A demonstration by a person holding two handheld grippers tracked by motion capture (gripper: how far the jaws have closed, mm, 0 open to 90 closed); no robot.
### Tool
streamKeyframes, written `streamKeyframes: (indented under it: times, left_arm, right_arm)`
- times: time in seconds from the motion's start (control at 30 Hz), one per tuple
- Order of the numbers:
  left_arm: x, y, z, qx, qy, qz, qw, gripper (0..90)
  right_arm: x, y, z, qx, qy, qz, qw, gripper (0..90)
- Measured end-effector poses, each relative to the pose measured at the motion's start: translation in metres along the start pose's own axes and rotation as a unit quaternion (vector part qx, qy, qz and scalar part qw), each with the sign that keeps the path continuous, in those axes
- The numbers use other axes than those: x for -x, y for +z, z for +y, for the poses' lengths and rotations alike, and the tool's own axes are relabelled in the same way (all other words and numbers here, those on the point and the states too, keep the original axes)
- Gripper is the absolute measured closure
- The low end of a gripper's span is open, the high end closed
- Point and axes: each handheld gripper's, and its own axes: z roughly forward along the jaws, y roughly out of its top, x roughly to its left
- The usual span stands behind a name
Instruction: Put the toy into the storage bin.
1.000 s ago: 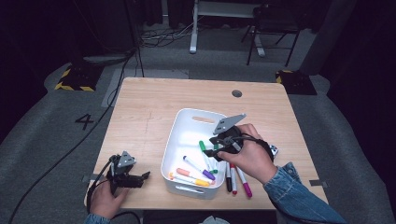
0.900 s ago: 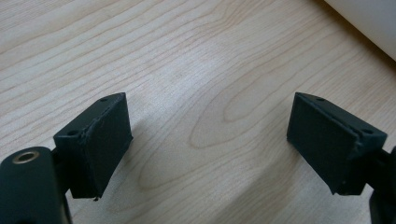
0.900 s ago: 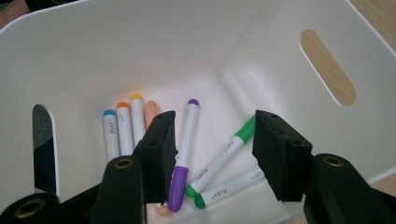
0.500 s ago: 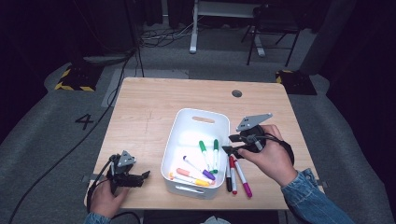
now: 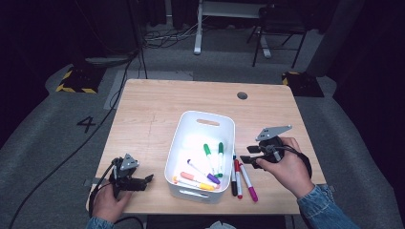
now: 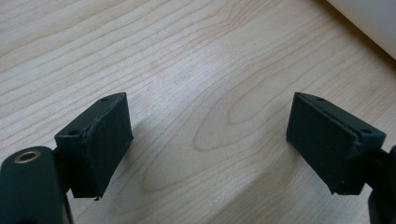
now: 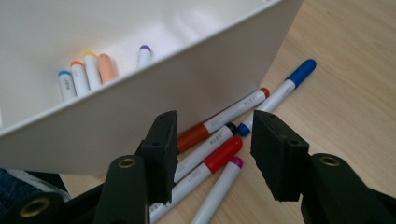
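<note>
High view: left of the white bin [image 5: 177,143], the left gripper [image 5: 143,180] was rested with jaws wide, empty. Right of the bin, loose markers [image 5: 242,176] were approached by the right gripper [image 5: 246,159], jaws partly open. Markers were judged light, stiff, slippery; mid-barrel grip suits. A blue marker [image 7: 285,88] was revealed in the right gripper view.

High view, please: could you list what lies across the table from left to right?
Left gripper → white bin → black marker → red marker → magenta marker → right gripper.
</note>
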Motion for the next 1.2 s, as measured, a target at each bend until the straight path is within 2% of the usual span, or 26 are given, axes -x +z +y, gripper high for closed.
streamKeyframes:
  times: [0.17,0.2,0.23,0.27,0.43,0.63,0.87,1.07,1.2]
  left_arm:
    - [0.000,0.000,0.000,-0.001,0.001,0.000,1.0000,14.4]
    - [0.000,0.000,0.000,-0.001,0.001,0.000,1.0000,14.4]
    - [0.000,0.000,0.000,0.000,0.001,0.000,1.0000,14.4]
    - [0.000,0.000,0.000,0.000,0.001,0.001,1.0000,14.4]
    - [0.000,0.000,0.000,0.000,0.001,0.001,1.0000,14.4]
    - [0.000,0.000,0.000,0.000,0.001,0.001,1.0000,14.4]
    - [0.000,0.000,0.000,0.000,0.001,0.000,1.0000,14.4]
    - [0.000,0.000,0.000,-0.001,0.002,0.000,1.0000,14.4]
    - [0.000,0.000,0.000,-0.001,0.002,0.000,1.0000,14.4]
  right_arm:
    - [0.004,0.016,-0.017,-0.026,0.008,0.004,0.9996,51.9]
    - [0.004,0.018,-0.019,-0.032,0.019,0.005,0.9993,51.8]
    - [0.006,0.020,-0.023,-0.037,0.010,0.003,0.9993,51.8]
    - [0.006,0.023,-0.026,-0.038,0.019,0.007,0.9991,51.8]
    - [0.011,0.034,-0.043,-0.062,0.030,0.011,0.9976,51.6]
    - [0.014,0.044,-0.056,-0.073,0.036,0.013,0.9966,51.4]
    - [0.013,0.053,-0.068,-0.090,0.043,0.026,0.9947,51.6]
    - [0.011,0.061,-0.075,-0.103,0.041,0.028,0.9934,52.6]
    - [0.011,0.062,-0.077,-0.106,0.034,0.019,0.9936,57.4]
